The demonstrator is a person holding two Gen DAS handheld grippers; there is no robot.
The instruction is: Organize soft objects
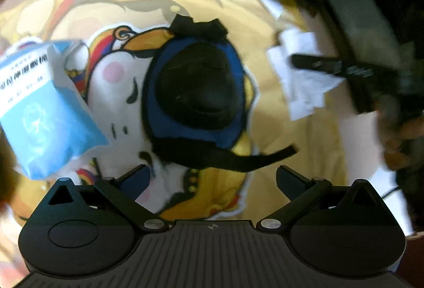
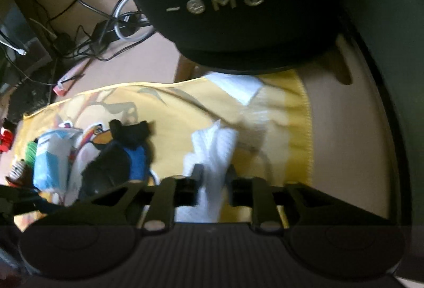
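White tissue (image 2: 209,155) lay between the parted jaws of your right gripper (image 2: 213,179), apparently for release onto the yellow cloth (image 2: 180,108); your left gripper (image 1: 212,179) stood spread, empty.

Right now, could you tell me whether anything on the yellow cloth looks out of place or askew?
The white tissue lies crumpled between the right gripper's parted fingers. The black-and-blue eye mask lies with its strap trailing loose.

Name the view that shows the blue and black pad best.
The left wrist view: the pad lies whole in mid-frame on the yellow cloth, straps visible. The right wrist view shows it small, blurred, at the left and partly hidden by that gripper's body.
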